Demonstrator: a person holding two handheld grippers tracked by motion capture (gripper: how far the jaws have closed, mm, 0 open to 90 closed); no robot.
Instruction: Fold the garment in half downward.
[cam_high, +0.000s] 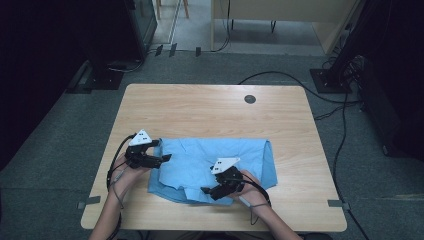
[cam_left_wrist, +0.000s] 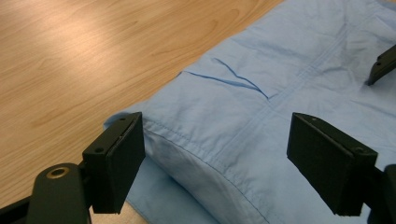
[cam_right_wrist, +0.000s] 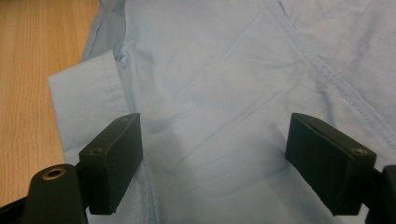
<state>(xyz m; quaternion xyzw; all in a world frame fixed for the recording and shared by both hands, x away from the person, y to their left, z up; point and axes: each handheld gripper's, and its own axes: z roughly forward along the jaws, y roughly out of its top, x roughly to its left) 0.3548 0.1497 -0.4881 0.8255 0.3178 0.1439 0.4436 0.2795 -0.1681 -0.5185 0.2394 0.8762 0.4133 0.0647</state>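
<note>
Wooden table (cam_high: 210, 107) bears folded blue shirt (cam_high: 220, 155).

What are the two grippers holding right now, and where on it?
Nothing. The left gripper and right gripper both have their jaws wide open above the blue shirt, with no fabric pinched.

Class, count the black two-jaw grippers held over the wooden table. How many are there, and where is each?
2. The left gripper is at the left edge of the light blue cloth shirt; the right gripper is over its near edge. Both are open.
</note>
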